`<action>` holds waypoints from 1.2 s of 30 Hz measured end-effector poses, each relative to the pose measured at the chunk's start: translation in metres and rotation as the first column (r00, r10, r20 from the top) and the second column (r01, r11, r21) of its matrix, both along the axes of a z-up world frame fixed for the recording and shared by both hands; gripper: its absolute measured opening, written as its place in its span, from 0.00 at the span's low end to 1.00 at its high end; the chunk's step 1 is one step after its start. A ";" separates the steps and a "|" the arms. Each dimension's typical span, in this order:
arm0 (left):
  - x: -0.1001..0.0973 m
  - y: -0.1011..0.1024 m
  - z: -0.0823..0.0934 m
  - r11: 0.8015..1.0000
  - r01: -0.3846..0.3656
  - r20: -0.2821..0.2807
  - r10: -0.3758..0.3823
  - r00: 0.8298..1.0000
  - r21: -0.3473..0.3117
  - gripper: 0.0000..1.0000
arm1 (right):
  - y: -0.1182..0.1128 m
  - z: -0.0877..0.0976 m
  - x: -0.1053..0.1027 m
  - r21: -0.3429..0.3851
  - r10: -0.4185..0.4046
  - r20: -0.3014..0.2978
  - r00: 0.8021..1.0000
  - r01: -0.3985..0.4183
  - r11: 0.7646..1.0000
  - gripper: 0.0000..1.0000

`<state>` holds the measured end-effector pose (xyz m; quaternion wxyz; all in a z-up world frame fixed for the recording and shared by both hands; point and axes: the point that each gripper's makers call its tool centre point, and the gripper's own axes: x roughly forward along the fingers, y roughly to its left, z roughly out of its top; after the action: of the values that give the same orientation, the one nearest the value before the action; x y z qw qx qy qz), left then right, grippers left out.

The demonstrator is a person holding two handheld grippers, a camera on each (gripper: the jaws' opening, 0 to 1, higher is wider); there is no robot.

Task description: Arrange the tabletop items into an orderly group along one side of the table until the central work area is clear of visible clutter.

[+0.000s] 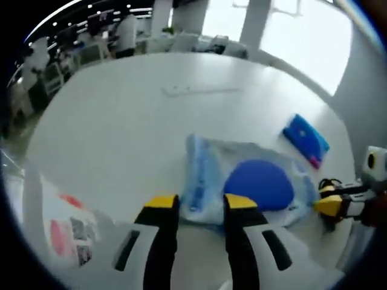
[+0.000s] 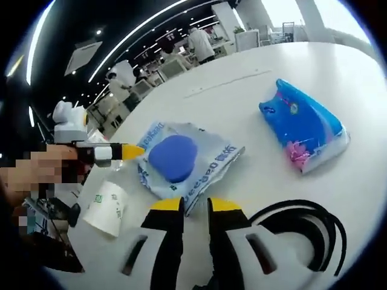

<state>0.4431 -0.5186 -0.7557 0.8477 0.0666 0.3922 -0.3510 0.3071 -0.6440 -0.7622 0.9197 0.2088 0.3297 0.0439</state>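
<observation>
Both hand-held grippers, left (image 1: 201,205) and right (image 2: 195,205), slightly parted, empty, near plastic bag (image 2: 199,160).

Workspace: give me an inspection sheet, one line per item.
Surface: white table, mostly bare at its far end.
Job's things: clear bag with blue disc mid-table; blue tissue pack apart from it; white paper cup lying on its side near the edge.
Clutter: red-printed wrapper at the table's edge.
Grippers: left tongs open at the bag's edge; right tongs slightly open at another bag edge.
Cables: black cable, coiled beside the right tongs.
Surroundings: office desks, people standing, bright windows.
</observation>
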 end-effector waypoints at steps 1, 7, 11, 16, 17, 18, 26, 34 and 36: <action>-0.004 -0.001 -0.004 1.000 0.003 -0.022 -0.003 1.000 0.001 0.24 | 0.002 -0.002 0.001 -0.006 0.008 -0.005 1.000 -0.008 1.000 0.11; -0.017 -0.003 -0.011 1.000 0.007 -0.057 -0.009 0.998 -0.028 0.15 | 0.003 -0.007 0.001 -0.029 0.016 -0.023 1.000 -0.017 0.999 0.06; -0.017 0.001 -0.011 1.000 0.020 -0.054 -0.021 0.998 -0.015 0.08 | 0.001 -0.006 0.002 -0.053 0.033 -0.017 0.999 -0.034 0.998 0.04; -0.023 0.002 -0.009 0.999 0.039 -0.073 -0.039 0.997 -0.014 0.02 | -0.002 -0.004 0.002 -0.061 0.036 -0.022 0.999 -0.038 0.997 0.01; -0.024 0.001 -0.009 0.999 0.042 -0.070 -0.042 0.997 -0.011 0.01 | -0.003 -0.003 0.002 -0.058 0.033 -0.023 0.999 -0.034 0.998 0.01; -0.025 0.001 -0.008 0.999 0.047 -0.067 -0.047 0.997 -0.006 0.01 | -0.004 -0.003 0.002 -0.053 0.025 -0.026 0.999 -0.027 0.998 0.00; -0.031 -0.004 0.001 0.998 0.059 -0.065 -0.061 0.996 -0.025 0.00 | -0.008 -0.001 -0.002 -0.071 0.038 -0.027 0.999 -0.039 0.997 0.00; -0.035 -0.009 0.005 0.997 0.071 -0.058 -0.073 0.996 -0.035 0.00 | -0.014 0.000 -0.003 -0.086 0.041 -0.032 0.999 -0.044 0.995 0.00; -0.036 -0.010 0.006 0.997 0.070 -0.057 -0.072 0.996 -0.038 0.00 | -0.016 0.001 -0.002 -0.091 0.043 -0.029 0.999 -0.045 0.995 0.00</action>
<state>0.4070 -0.5282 -0.7497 0.8240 0.0549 0.4077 -0.3897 0.3046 -0.6599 -0.7609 0.9225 0.1598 0.3482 0.0462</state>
